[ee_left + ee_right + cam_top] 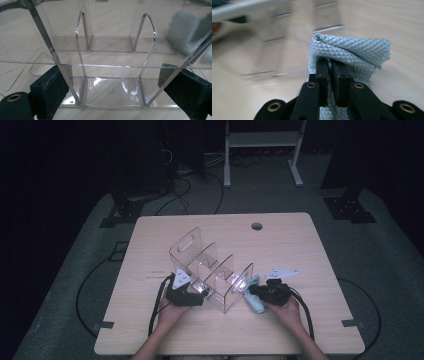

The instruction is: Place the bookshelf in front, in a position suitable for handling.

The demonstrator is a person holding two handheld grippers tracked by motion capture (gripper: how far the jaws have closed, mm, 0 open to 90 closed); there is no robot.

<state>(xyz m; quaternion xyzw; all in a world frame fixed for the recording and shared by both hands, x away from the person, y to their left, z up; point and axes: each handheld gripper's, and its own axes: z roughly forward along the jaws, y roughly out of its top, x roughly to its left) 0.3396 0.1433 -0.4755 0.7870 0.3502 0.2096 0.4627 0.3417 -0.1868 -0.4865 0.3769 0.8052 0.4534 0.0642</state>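
A clear acrylic organizer (212, 272) is set near the middle of the wooden table (300, 240), and its near left end is clamped between the wide-spread jaws of the left gripper (200, 292). A pale blue cloth (254, 297) is pinched in the nearly closed right gripper (252, 291), just right of the organizer's near right end.
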